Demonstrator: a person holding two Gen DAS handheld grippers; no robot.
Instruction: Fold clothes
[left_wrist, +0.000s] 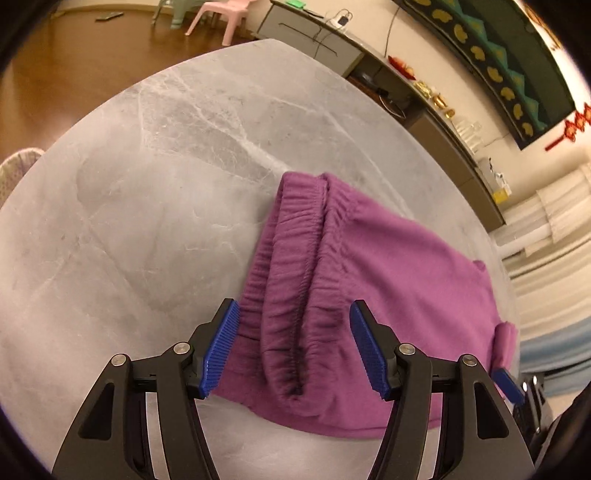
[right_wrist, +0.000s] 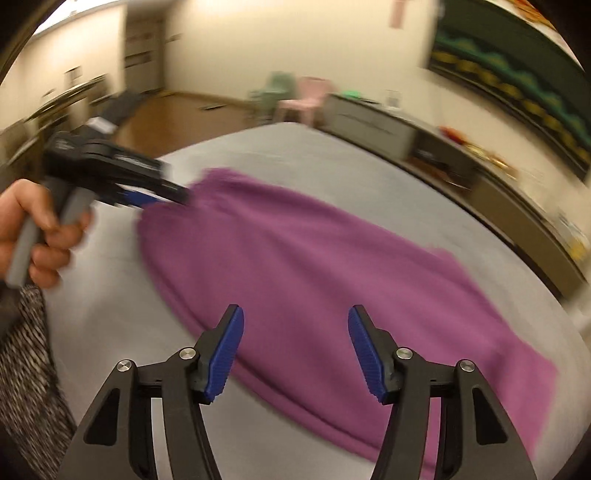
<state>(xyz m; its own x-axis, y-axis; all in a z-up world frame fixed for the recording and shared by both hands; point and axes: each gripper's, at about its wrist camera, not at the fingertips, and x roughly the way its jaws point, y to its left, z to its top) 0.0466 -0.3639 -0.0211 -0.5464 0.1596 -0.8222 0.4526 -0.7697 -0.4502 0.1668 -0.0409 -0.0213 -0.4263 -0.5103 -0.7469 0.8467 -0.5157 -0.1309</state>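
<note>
Nearest in the left wrist view, the left gripper (left_wrist: 293, 345) is spread wide, its blue pads (left_wrist: 221, 349) apart on either side of the gathered elastic waistband (left_wrist: 295, 266) of the purple pants (left_wrist: 388, 266); nothing is pinched between them. The waistband end lies bunched and partly doubled over itself, directly under the fingers. The pants rest on a grey marble-patterned table (left_wrist: 147, 184), toward its right side in this view.

In the right wrist view, the right gripper (right_wrist: 295, 349) is likewise released, its pads (right_wrist: 225, 354) wide apart above the long edge of the pants, which lie stretched across the table away from the camera. This view is blurred. The left gripper shows at the left, its tips at the far waistband end of the cloth, and a hand (right_wrist: 33, 236) grips its grey handle. A speckled sleeve (right_wrist: 26, 369) covers the arm below.

Beyond the table, a pink chair (left_wrist: 221, 14) and a green chair (left_wrist: 173, 11) stand on a brown wooden floor (left_wrist: 74, 55). A long low cabinet (left_wrist: 424, 107) runs along the wall, with small items on top.
</note>
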